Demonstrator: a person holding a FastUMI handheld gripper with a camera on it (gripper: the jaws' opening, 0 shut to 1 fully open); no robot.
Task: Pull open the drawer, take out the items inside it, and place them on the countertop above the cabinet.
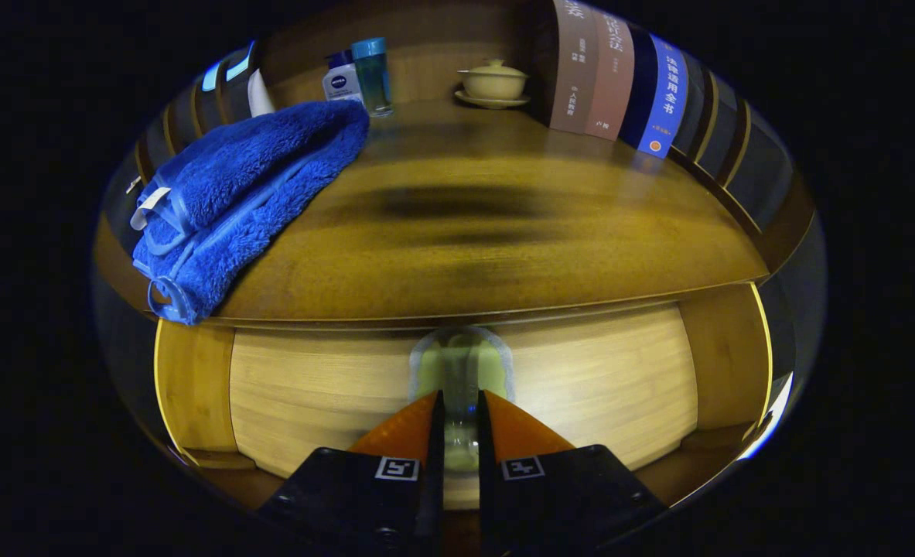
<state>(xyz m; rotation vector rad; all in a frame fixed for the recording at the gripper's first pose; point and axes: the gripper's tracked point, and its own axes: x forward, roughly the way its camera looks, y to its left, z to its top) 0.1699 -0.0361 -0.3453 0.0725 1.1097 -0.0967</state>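
A pale wooden drawer front [333,394] sits closed under the brown countertop [488,232] of the small cabinet. A clear handle [461,363] stands upright at the drawer's middle. My gripper [461,402] is right at the drawer, and its two fingers press on the lower part of that handle from either side. The drawer's inside is hidden.
A folded blue towel [240,193] lies on the countertop's left part, hanging slightly over the front edge. Behind it stand a white bottle [340,79] and a teal bottle [372,73]. A lidded cup on a saucer [493,82] and several upright books [619,77] are at the back right.
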